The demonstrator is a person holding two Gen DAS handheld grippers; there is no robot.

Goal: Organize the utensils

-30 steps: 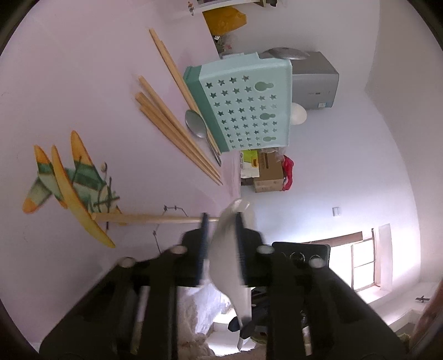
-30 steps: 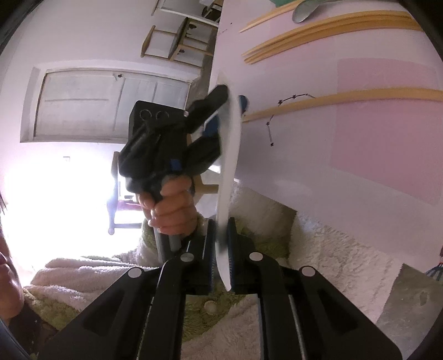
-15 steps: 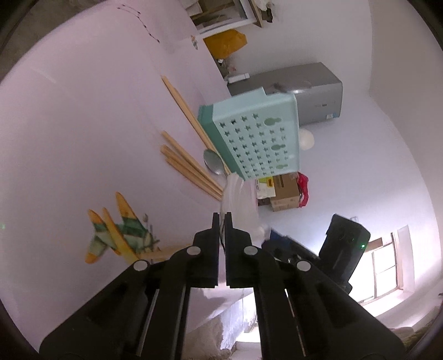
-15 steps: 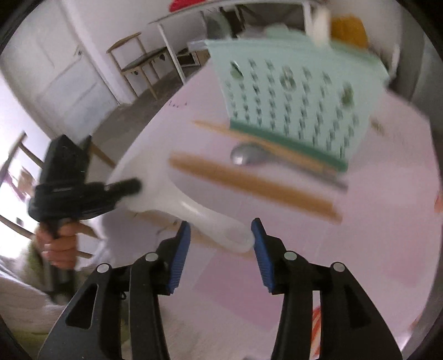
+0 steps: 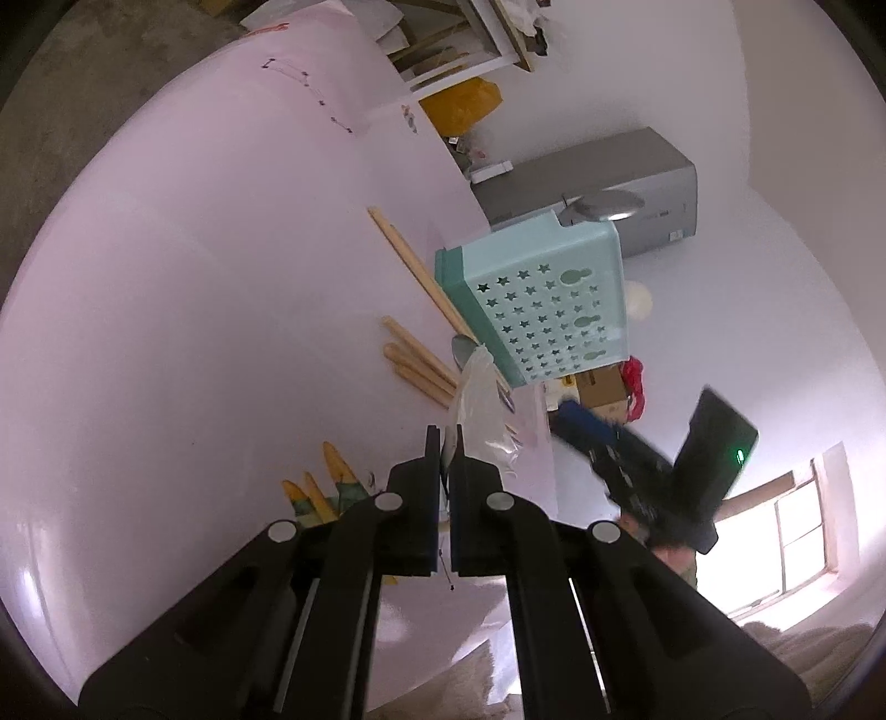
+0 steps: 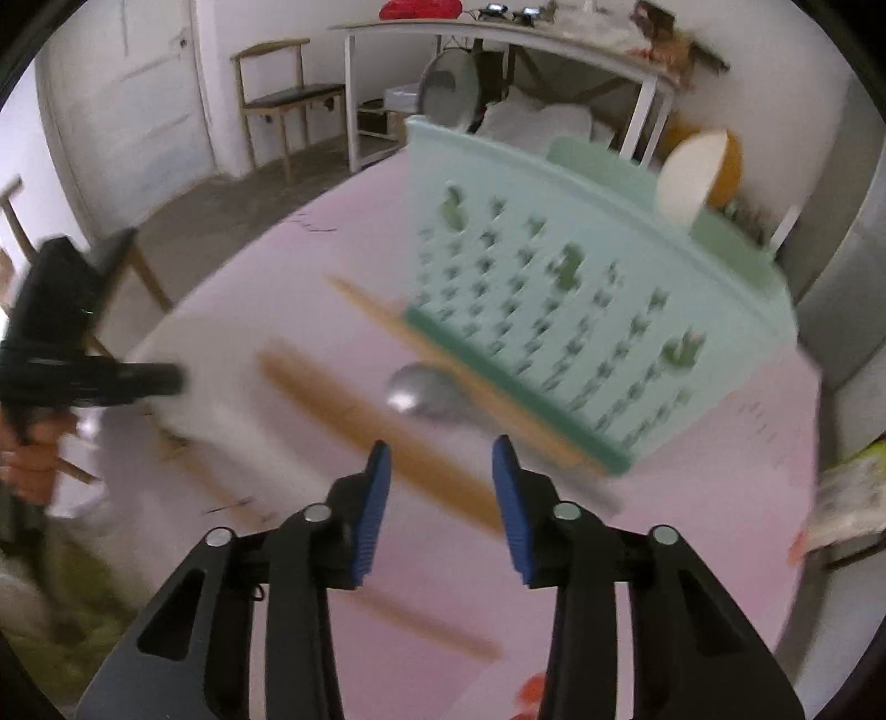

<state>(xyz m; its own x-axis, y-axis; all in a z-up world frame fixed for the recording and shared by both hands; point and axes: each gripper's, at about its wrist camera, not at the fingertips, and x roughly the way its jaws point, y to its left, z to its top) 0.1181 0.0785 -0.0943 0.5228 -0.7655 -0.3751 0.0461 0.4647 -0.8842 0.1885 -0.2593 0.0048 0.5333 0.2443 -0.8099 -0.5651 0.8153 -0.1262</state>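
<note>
My left gripper (image 5: pixel 446 437) is shut on a white plastic spoon (image 5: pixel 479 410), held above the pink table (image 5: pixel 194 332). The mint green utensil basket (image 5: pixel 545 304) stands beyond it, also in the right wrist view (image 6: pixel 581 310). Wooden chopsticks (image 5: pixel 415 360) and a metal spoon (image 5: pixel 462 350) lie beside the basket's base. My right gripper (image 6: pixel 441 459) is open and empty, above the table in front of the metal spoon (image 6: pixel 415 390) and chopsticks (image 6: pixel 376 421). The right view is blurred by motion. The left gripper (image 6: pixel 149 379) shows at its left edge.
A yellow and green toy plane (image 5: pixel 326 487) lies on the table near my left gripper. A grey appliance (image 5: pixel 598 188) stands behind the basket. A wooden chair (image 6: pixel 288 99) and a white side table (image 6: pixel 498 33) stand beyond the table's far edge.
The right gripper opened and let go of the white spoon, then swung toward the basket. The left gripper now holds the spoon alone and has turned toward the table.
</note>
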